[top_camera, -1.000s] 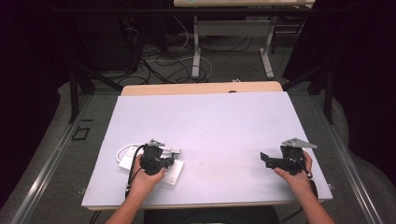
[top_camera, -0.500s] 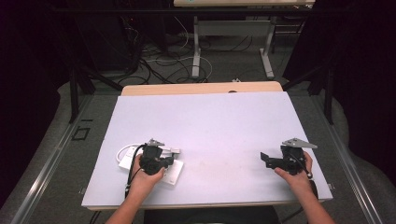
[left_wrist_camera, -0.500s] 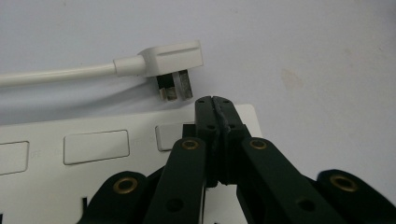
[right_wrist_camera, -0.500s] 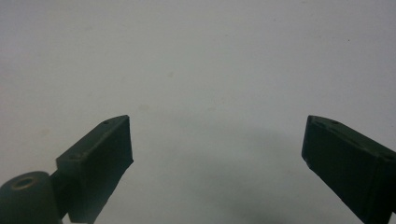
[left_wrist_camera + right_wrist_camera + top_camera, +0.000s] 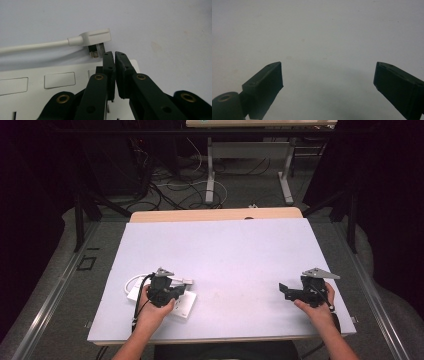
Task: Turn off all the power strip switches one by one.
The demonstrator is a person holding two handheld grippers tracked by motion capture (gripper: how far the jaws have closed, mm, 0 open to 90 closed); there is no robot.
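The white plug [image 5: 96, 39] lies unplugged on the worktop [image 5: 225, 255] at its seven o'clock corner, prongs just beyond the power strip [image 5: 37, 82]. The left tongs [image 5: 114, 53] hover clenched and empty over the strip (probably lining up a grasp). The right tongs [image 5: 328, 75], at four o'clock, gape released, likely waiting.

A power strip [image 5: 181, 304] is lying on the bench [image 5: 225, 255] near its left front corner. A plug [image 5: 96, 38] is lying just behind it, its cord [image 5: 32, 46] trailing left. The left gripper [image 5: 114, 56] is hovering over the strip; the right gripper [image 5: 283, 290] is sitting well apart, at the right.
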